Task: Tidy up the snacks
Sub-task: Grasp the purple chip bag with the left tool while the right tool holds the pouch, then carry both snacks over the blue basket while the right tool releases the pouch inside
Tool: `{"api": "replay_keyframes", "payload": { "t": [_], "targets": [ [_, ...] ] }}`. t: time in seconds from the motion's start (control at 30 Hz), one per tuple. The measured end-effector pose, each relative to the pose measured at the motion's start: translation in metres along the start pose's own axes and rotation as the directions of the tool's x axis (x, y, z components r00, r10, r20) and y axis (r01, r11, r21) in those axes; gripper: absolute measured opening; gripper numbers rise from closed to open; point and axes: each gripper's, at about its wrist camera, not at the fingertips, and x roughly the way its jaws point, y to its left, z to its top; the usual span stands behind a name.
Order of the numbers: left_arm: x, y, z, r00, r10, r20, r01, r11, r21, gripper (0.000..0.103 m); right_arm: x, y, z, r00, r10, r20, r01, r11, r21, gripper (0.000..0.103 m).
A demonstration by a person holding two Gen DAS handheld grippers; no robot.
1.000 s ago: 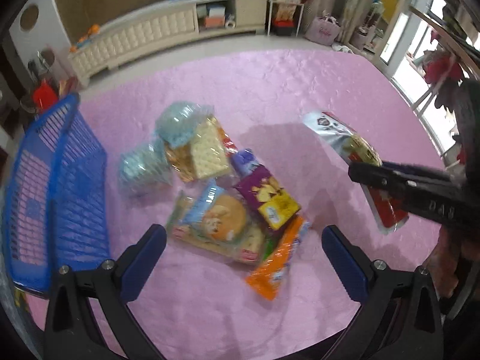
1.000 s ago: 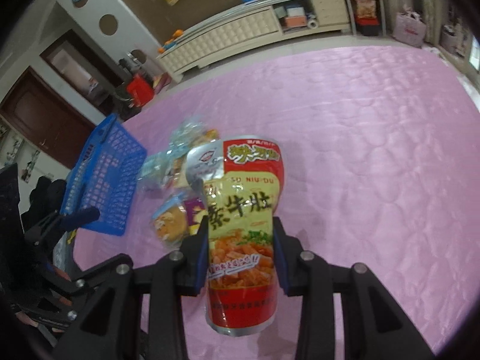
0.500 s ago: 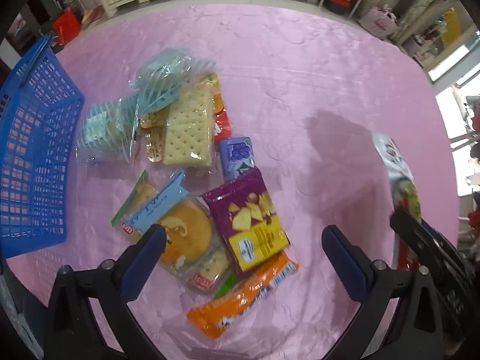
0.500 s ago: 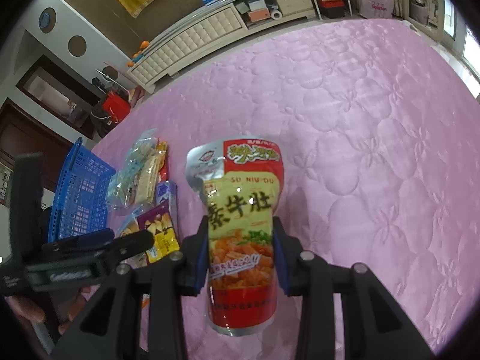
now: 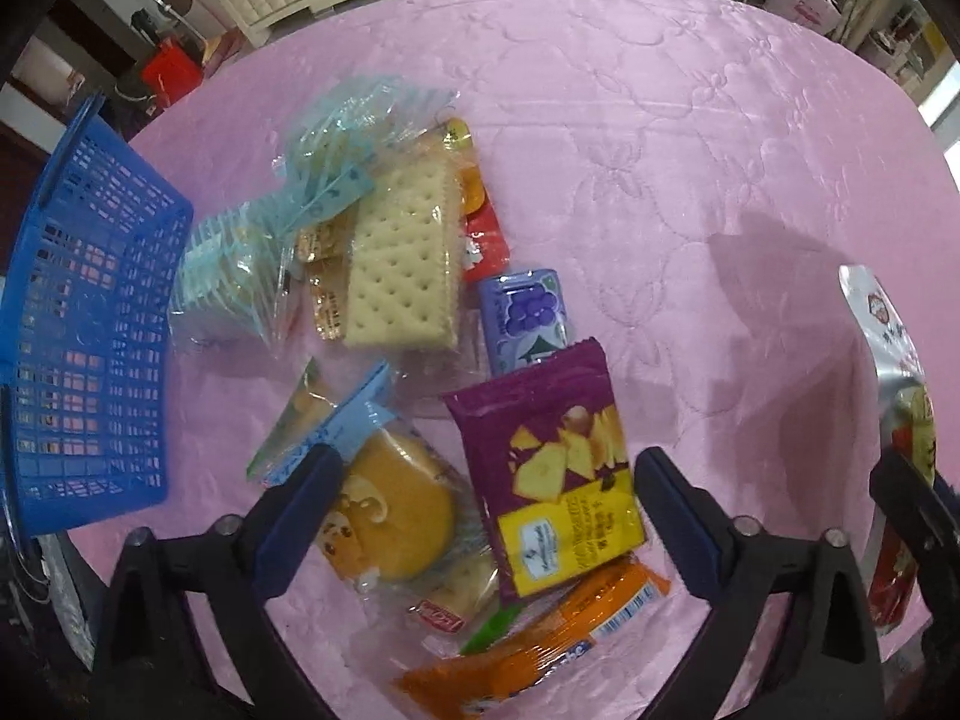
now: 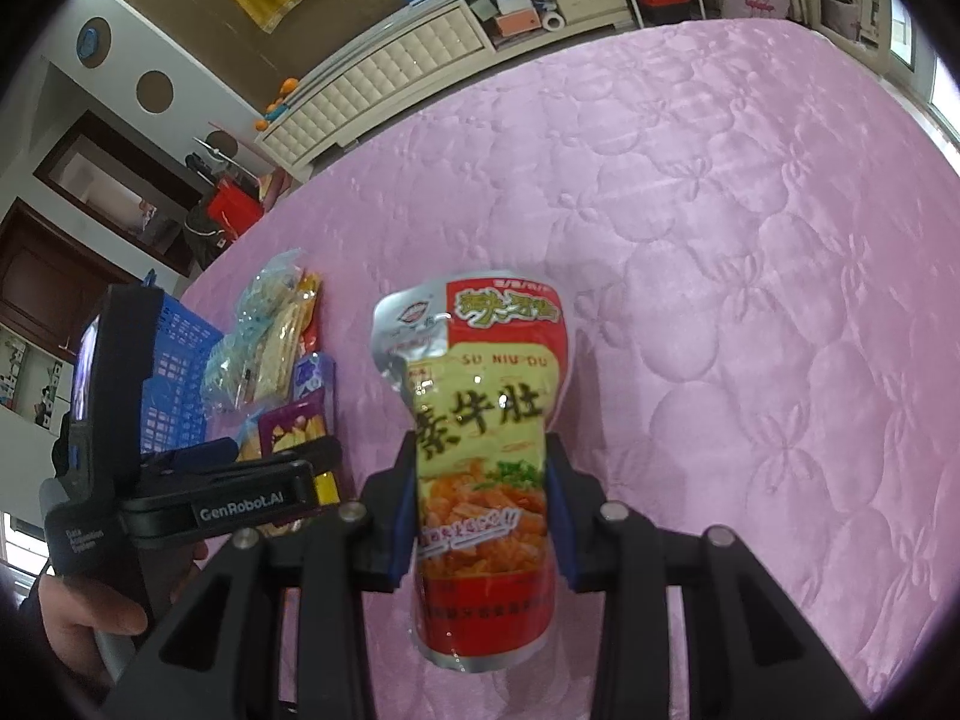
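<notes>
Surroundings: you work over a pink quilt (image 5: 690, 138); a white cabinet (image 6: 384, 78) runs along its far edge, toward 12 o'clock in both views.
In the way: nothing lies between your left gripper (image 5: 486, 492) and the pile; in the right wrist view its black body sits at 9 o'clock and hides part of the basket (image 5: 78, 324).
Pile: a cracker pack (image 5: 402, 264) and two pale blue clear bags (image 5: 282, 240) lie at 11 o'clock of centre in the left wrist view; a small grape box (image 5: 528, 312) is just below the crackers.
Nearest snacks: a round bun pack (image 5: 390, 516) and a purple chip bag (image 5: 552, 474) lie side by side between your left fingers; an orange bar (image 5: 540, 648) lies at 6 o'clock, partly under the chip bag.
Pouch: a red and yellow pouch (image 6: 480, 444) with a silver top, printed SU NIU DU, stands upright in the right wrist view, off the quilt; its edge shows at 3 o'clock in the left view.
Basket: blue, lattice-walled, at 9 o'clock in the left view; I see no snacks inside.
Left gripper: jaws spread wide over bun and chip bag, having just been closing a little; the pads press nothing.
Right gripper (image 6: 483, 510): pinching the pouch at its middle, pads against both sides.
</notes>
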Motion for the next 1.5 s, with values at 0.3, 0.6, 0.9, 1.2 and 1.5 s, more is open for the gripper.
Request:
{"api": "replay_keyframes", "payload": {
  "t": [0.3,0.6,0.9,1.2,1.5],
  "targets": [
    [-0.014,0.024,-0.005,0.998,-0.062,0.031,0.061,0.998,0.034,0.042,0.0,0.014,-0.001,1.0,0.003,-0.019,-0.003,1.0,-0.006,0.042],
    [-0.059,0.055,-0.029,0.978,-0.189,0.093,0.181,0.98,0.084,0.042,-0.012,0.048,-0.003,1.0,-0.012,-0.02,0.011,0.999,-0.048,0.042],
    [-0.12,0.092,-0.053,0.941,-0.285,0.18,0.271,0.957,0.1,0.042,-0.051,0.114,-0.005,0.998,-0.043,0.04,0.048,0.989,-0.137,0.042],
    [-0.161,0.178,-0.073,0.9,-0.347,0.265,0.341,0.937,0.07,0.042,-0.073,0.193,-0.016,0.995,-0.027,0.091,0.049,0.968,-0.244,0.041],
    [-0.176,0.268,-0.086,0.887,-0.315,0.337,0.322,0.946,0.035,0.042,-0.067,0.28,-0.022,0.993,-0.014,0.116,0.057,0.922,-0.383,0.041]
  ]
}}
